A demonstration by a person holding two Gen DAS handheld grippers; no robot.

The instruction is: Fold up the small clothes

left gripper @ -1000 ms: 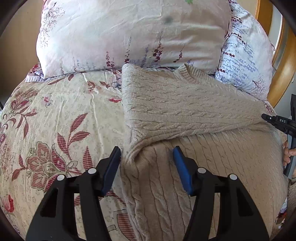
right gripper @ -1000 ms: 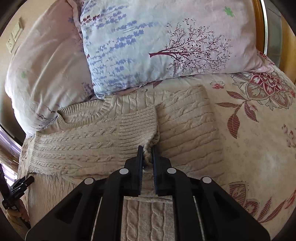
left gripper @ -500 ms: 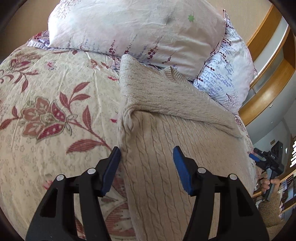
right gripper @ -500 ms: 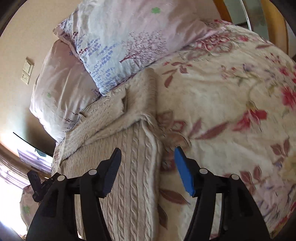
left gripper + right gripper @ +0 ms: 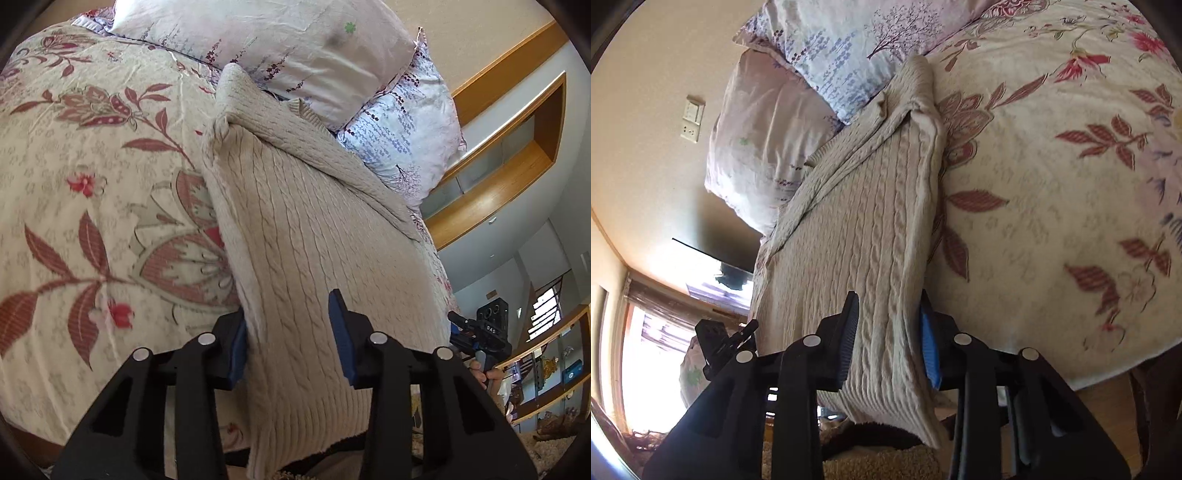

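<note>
Left hand-held gripper (image 5: 291, 341) and right hand-held gripper (image 5: 888, 339) — both apart, straddling sweater (image 5: 314, 236) hem corners, bedspread (image 5: 92, 184) beside.

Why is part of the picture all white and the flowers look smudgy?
Right wrist view: sunlight through the window glares white, and the bedspread flowers blur. Left wrist view: the fisheye bends the wooden trim; the sweater stays sharp.

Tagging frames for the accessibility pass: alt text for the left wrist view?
An open left gripper straddles the hem corner of a beige cable-knit sweater, one blue pad at its edge and one over the knit. The sweater lies partly folded on a floral bedspread, its neck near two pillows; the right gripper shows at the far hem corner.
</note>
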